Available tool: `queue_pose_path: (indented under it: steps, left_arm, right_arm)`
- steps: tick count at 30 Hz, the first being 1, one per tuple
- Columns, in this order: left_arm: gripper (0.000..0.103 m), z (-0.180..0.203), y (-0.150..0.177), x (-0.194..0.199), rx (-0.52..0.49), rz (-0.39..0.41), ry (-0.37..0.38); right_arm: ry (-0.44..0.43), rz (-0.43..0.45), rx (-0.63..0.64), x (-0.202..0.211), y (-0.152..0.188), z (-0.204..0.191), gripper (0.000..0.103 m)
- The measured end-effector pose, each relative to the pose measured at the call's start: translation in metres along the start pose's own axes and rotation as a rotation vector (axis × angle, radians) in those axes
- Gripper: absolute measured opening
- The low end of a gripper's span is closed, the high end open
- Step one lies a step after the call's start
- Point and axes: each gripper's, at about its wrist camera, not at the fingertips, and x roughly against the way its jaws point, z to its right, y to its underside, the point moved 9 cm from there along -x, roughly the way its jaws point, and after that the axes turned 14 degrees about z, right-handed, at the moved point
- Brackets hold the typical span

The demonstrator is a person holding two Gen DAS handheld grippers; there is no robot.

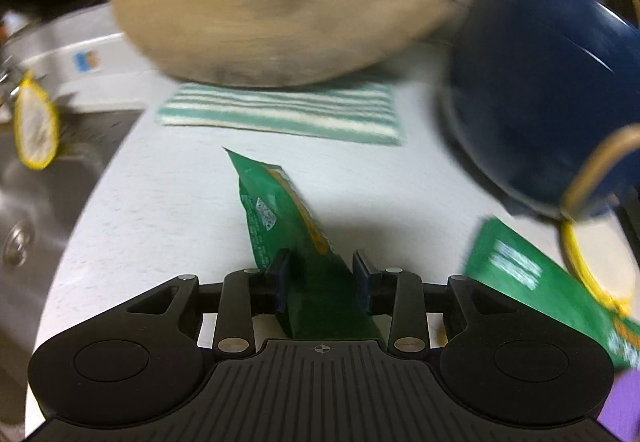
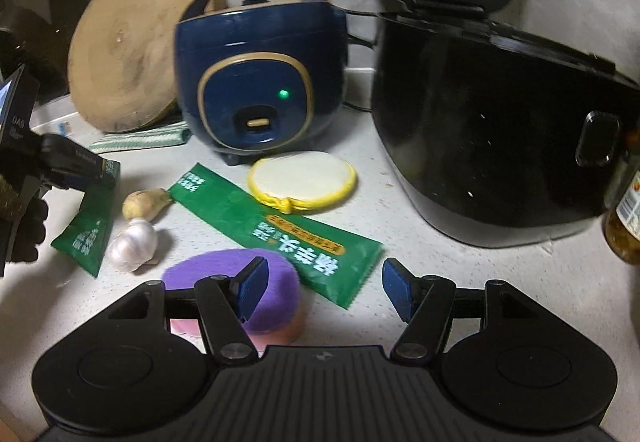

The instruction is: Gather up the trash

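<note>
Pale speckled countertop [image 2: 460,282] ends at a steel sink [image 1: 36,202] off at nine o'clock in the left wrist view. Going rightward there: striped cloth [image 1: 280,114] under a round wooden board [image 1: 288,2], then a blue rice cooker [image 1: 540,82]. The left gripper [image 1: 320,274] pinches a green wrapper [image 1: 276,210], its long axis running toward eleven o'clock. In the right wrist view, garlic [image 2: 134,244], a purple sponge [image 2: 224,274] and a second green wrapper [image 2: 280,230], lying ten to four, crowd the right gripper [image 2: 320,282], jaws wide and empty. A black cooker [image 2: 500,146] blocks two o'clock.
</note>
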Motion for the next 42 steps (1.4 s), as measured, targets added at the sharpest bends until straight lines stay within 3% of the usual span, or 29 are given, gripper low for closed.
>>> queue_pose_path:
  steps: [7,10,17,22,26,31,37,40,42]
  left_arm:
    - [0.036,0.04,0.023,0.029,-0.095,-0.042,0.17]
    - [0.036,0.043,0.034,0.044,-0.086,-0.071,0.236]
    - [0.036,0.024,0.039,0.063,-0.036,-0.085,0.271]
    - [0.036,0.012,0.026,0.078,0.012,-0.02,0.273]
    - [0.036,0.015,0.013,0.093,0.059,0.043,0.319]
    - [0.036,0.049,0.027,0.105,0.007,0.003,0.442]
    - [0.037,0.098,0.067,0.123,-0.169,-0.07,0.569]
    - [0.036,0.105,0.078,0.131,-0.284,-0.04,0.564]
    - [0.036,0.102,0.078,0.131,-0.305,-0.038,0.542]
  right_arm:
    - [-0.029,-0.048,-0.038,-0.013,0.015,-0.013,0.064]
    - [-0.07,-0.046,-0.047,-0.015,0.015,-0.031,0.064]
    - [-0.182,-0.073,-0.059,-0.019,0.019,-0.081,0.065]
    - [-0.235,-0.077,0.003,-0.012,0.021,-0.103,0.065]
    - [-0.158,-0.031,0.052,-0.002,0.012,-0.087,0.065]
    - [0.022,0.018,0.066,0.002,0.0,-0.04,0.066]
    - [0.164,0.035,0.036,0.01,-0.001,0.006,0.067]
    - [0.194,0.006,0.056,0.011,0.006,0.017,0.068]
    - [0.198,-0.003,0.057,0.011,0.01,0.02,0.068]
